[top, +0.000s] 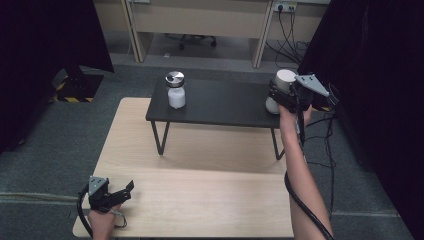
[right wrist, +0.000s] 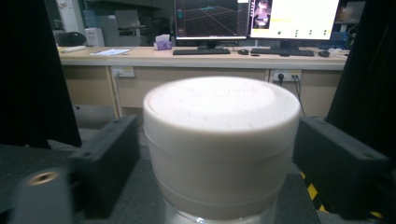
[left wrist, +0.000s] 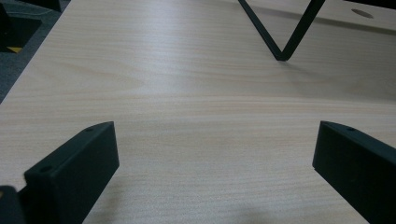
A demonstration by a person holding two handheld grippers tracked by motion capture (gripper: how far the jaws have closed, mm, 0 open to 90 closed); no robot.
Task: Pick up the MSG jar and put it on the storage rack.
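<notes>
Probably a lab office: desk (right wrist: pixel 201 56) with monitors (right wrist: pixel 254 18), black curtains (top: pixel 380 75), wall sockets (right wrist: pixel 286 75).

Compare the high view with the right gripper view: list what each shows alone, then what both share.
High view alone: the left gripper over the wooden table, and a steel-lidded jar at the black shelf's left end.
Right gripper view alone: a desk with lit monitors and keyboards.
Both: the white-capped jar between the right gripper's jaws, with no clear contact at the cap.
</notes>
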